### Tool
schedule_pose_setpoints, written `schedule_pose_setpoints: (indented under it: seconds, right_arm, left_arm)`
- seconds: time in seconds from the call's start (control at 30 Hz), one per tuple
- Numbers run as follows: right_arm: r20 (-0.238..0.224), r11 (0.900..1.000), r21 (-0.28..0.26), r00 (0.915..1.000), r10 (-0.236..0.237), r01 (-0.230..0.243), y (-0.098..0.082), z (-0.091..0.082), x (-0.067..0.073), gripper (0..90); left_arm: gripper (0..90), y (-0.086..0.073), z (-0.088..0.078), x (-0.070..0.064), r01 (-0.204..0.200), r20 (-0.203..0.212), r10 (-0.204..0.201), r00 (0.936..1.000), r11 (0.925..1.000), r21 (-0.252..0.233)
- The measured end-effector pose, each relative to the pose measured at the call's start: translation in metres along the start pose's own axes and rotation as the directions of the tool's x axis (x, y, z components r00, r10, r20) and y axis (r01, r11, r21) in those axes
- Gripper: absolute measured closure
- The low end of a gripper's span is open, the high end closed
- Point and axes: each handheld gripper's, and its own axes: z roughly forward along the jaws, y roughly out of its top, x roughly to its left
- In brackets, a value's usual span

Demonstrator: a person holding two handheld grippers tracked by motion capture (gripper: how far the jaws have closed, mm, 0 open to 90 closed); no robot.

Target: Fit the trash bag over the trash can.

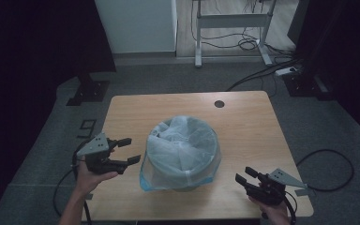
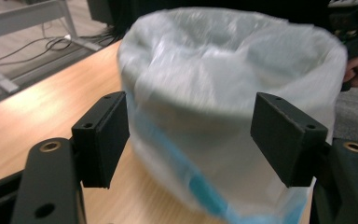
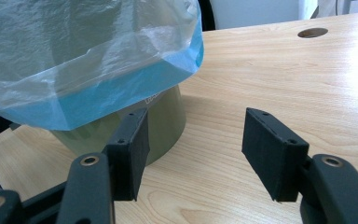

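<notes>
A round olive-green bin [image 3: 168, 121] stands mid-table, lined with a translucent bag [image 1: 183, 150] whose blue-edged skirt hangs over the rim. In the high view my left gripper [image 1: 129, 150] hovers open just left of the bin, jaws pointing at the bag. The left gripper view has the bag [image 2: 228, 93] close ahead, between but beyond the open jaws, untouched. My right gripper [image 1: 243, 176] rests near the table's front right, open and empty, aimed toward the bin. In the right gripper view the bag's hem [image 3: 98, 93] hangs at the upper left.
The wooden table [image 1: 243, 122] has a round cable hole [image 1: 219, 103] at the far right. Cables [image 1: 262, 70] and a white desk frame [image 1: 232, 21] lie on the floor beyond. A dark stand [image 1: 89, 89] sits off the table's far left corner.
</notes>
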Motion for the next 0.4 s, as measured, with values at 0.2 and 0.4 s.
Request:
schedule_pose_setpoints:
  seconds: [0.2, 0.4]
  right_arm:
    - [0.009, 1.0, 0.0, 1.0, 0.001, -0.001, 0.0, 0.0, -0.001, 40.2]
    - [0.017, 1.0, -0.003, 0.9998, -0.004, 0.004, 0.002, 0.003, -0.001, 38.3]
  left_arm:
    - [27.4, -0.017, -0.006, 0.002, 0.028, -0.013, -0.028, 0.9995, 0.9996, 0.005]
    - [27.0, -0.022, -0.003, 0.001, 0.035, -0.018, -0.035, 0.9992, 0.9993, 0.013]
